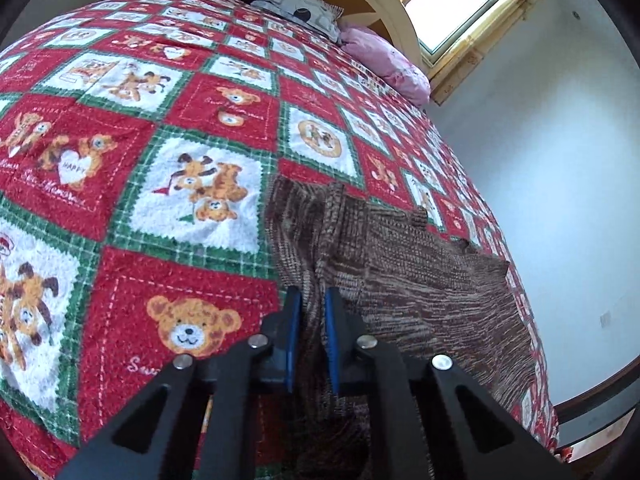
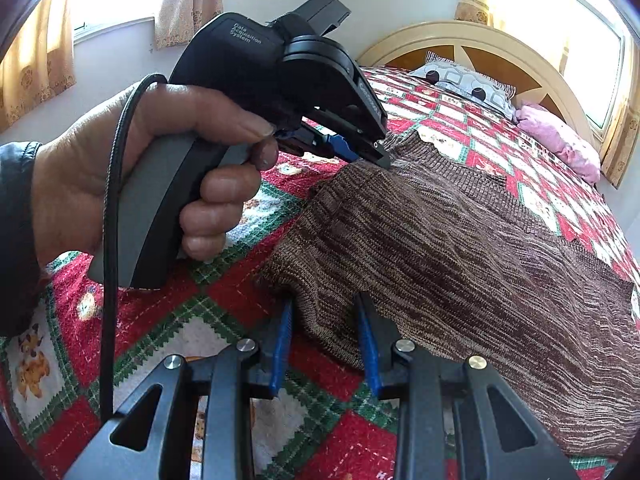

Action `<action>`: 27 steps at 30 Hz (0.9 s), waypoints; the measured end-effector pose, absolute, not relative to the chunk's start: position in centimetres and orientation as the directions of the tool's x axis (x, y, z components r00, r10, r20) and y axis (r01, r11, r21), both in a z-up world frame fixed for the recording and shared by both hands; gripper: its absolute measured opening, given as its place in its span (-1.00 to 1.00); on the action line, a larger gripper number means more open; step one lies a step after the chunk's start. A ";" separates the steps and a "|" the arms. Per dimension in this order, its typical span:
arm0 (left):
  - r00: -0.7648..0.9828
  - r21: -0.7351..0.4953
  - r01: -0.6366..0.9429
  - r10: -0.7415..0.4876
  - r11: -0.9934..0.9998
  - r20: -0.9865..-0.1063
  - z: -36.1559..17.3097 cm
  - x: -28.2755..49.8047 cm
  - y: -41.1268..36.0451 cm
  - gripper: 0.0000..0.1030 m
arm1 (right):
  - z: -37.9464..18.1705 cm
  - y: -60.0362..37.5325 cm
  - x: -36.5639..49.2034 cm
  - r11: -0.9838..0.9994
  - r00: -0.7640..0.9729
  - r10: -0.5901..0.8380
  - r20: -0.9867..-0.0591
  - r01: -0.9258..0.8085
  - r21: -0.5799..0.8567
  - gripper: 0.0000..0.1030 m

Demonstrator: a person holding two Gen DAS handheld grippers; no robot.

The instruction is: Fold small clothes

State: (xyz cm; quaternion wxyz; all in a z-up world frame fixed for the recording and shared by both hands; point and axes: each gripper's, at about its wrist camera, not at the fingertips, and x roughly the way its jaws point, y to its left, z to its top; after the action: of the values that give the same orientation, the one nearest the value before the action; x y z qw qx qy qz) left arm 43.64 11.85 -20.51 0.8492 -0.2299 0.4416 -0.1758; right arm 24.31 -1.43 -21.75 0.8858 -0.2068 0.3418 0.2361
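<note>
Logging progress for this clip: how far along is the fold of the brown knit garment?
Early. Done: the brown knit garment lies spread on the patchwork bedspread, with no finished fold visible. In hand: the left gripper is shut on its edge, and the right gripper straddles a near corner, its jaws apart. Left: closing the right gripper and making the folds.

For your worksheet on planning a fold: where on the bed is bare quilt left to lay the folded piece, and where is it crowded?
Free: the wide stretch of quilt left of the brown sweater, running up toward the pillows. Also free is the strip between the sweater's top edge and the pillows.

Crowded: the sweater's near-left edge, where the left claw grips the cloth and the right claw straddles it.
</note>
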 end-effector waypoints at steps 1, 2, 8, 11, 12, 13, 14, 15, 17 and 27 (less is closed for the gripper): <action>0.550 -0.539 0.101 -0.499 0.836 -0.670 -20.4 43.6 11.7 -0.80 | -21.8 -1.4 24.3 0.803 0.655 0.277 -0.703 -0.560 -0.205 -0.38; 0.552 -0.531 0.106 -0.494 0.841 -0.672 -20.4 43.6 11.6 -0.81 | -21.7 -1.4 24.3 0.803 0.655 0.277 -0.703 -0.559 -0.205 -0.38; 0.556 -0.499 0.085 -0.457 0.862 -0.694 -20.4 43.8 11.3 -0.65 | -21.7 -1.4 24.2 0.804 0.655 0.278 -0.703 -0.559 -0.203 -0.38; 0.555 -0.505 0.076 -0.457 0.860 -0.695 -20.6 44.1 11.2 -0.58 | -21.7 -1.4 24.3 0.803 0.655 0.278 -0.703 -0.560 -0.204 -0.38; 0.556 -0.501 0.080 -0.456 0.862 -0.695 -20.6 44.1 11.2 -0.58 | -21.7 -1.4 24.3 0.803 0.655 0.278 -0.703 -0.560 -0.203 -0.38; 0.556 -0.497 0.090 -0.458 0.863 -0.694 -20.6 44.1 11.1 -0.64 | -21.7 -1.4 24.3 0.803 0.655 0.278 -0.703 -0.560 -0.203 -0.38; 0.558 -0.495 0.094 -0.457 0.864 -0.693 -20.5 44.0 11.1 -0.79 | -21.7 -1.4 24.3 0.803 0.654 0.279 -0.703 -0.560 -0.203 -0.39; 0.555 -0.503 0.097 -0.466 0.859 -0.689 -20.5 44.0 11.1 -0.80 | -21.7 -1.4 24.3 0.803 0.655 0.279 -0.703 -0.560 -0.203 -0.39; 0.560 -0.503 0.098 -0.465 0.859 -0.685 -20.4 44.0 11.1 -0.83 | -21.7 -1.4 24.2 0.804 0.654 0.281 -0.702 -0.560 -0.200 -0.40; 0.593 -0.578 0.090 -0.510 0.811 -0.623 -19.2 43.4 11.9 -0.85 | -20.2 -3.7 24.3 0.824 0.641 0.353 -0.682 -0.558 -0.097 -0.85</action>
State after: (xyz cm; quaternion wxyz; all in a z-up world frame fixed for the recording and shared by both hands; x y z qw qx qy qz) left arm 43.40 11.89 -19.19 0.8560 -0.2527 0.4155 -0.1755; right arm 24.32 -3.67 -20.20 0.8930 -0.1512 0.3387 0.2548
